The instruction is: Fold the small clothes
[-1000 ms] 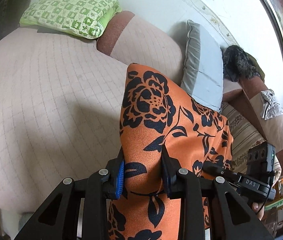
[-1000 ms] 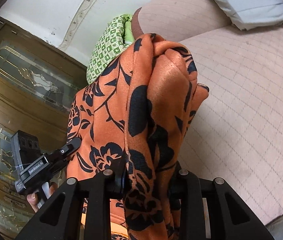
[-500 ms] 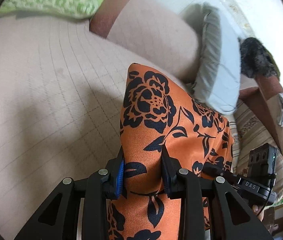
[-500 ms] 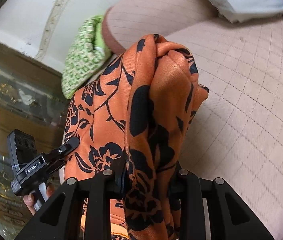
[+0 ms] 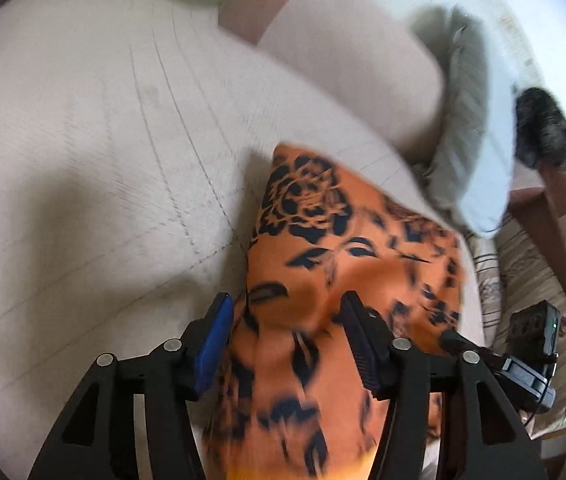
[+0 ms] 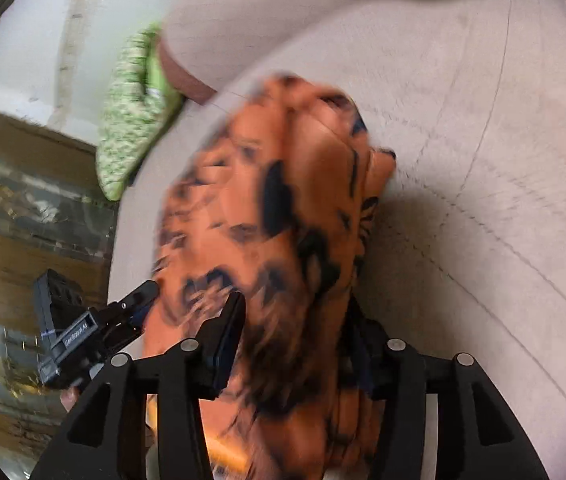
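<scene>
An orange garment with black flowers (image 5: 323,248) lies between the fingers of my left gripper (image 5: 287,316), low over the pale quilted sofa seat (image 5: 83,160). The jaws stand wide apart and the cloth is loose between them. In the right wrist view the same garment (image 6: 283,208) is bunched between the fingers of my right gripper (image 6: 295,316), whose jaws also stand apart. Each gripper shows in the other's view, the right (image 5: 523,356) and the left (image 6: 83,332). Both views are motion-blurred.
A green patterned cushion (image 6: 131,120) lies at the sofa's far end. A grey pillow (image 5: 467,152) leans against the backrest (image 5: 343,52), with a dark furry thing (image 5: 543,128) beyond it. A wooden cabinet with glass (image 6: 11,220) stands to the left.
Both grippers have gone from shut on the garment to open. Both have dropped towards the sofa seat and the garment has sunk with them.
</scene>
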Demonstrator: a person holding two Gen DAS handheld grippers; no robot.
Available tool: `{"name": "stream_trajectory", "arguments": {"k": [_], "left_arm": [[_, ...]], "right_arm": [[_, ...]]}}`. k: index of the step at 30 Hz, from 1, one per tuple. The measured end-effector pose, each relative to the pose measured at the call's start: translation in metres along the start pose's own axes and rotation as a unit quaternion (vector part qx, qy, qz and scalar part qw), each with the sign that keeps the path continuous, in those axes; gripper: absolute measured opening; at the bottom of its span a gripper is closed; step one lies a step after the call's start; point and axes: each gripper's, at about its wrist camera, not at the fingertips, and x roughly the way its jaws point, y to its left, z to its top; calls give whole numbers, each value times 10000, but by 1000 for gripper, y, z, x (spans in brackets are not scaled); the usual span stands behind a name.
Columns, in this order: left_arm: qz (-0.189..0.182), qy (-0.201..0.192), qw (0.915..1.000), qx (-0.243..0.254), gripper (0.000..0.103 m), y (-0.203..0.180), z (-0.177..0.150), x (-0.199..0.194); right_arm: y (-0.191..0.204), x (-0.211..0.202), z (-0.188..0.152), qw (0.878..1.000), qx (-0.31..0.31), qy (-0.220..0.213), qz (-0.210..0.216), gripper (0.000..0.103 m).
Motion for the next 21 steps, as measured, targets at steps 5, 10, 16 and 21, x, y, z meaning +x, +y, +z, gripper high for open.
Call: {"name": "stream_trajectory", "arguments": {"k": [5,10,16,21], "left_arm": [[17,40,10000,-1,59,10,-37,-21],[-15,165,9994,-303,57,14,-64,-15],[429,-80,9990,39,8,-19,-81,-35],[821,86,9953,512,6,-26,-99,-31]], "right_arm": [[18,-45,-48,9995,-185,-255,-102,63],[28,-37,-90,9975,-418,-57,-572,27],[34,-50,-93,9909,-550,-229,-1205,6],[34,-59,-88,9815,-625,-418,-1758,6]]}}
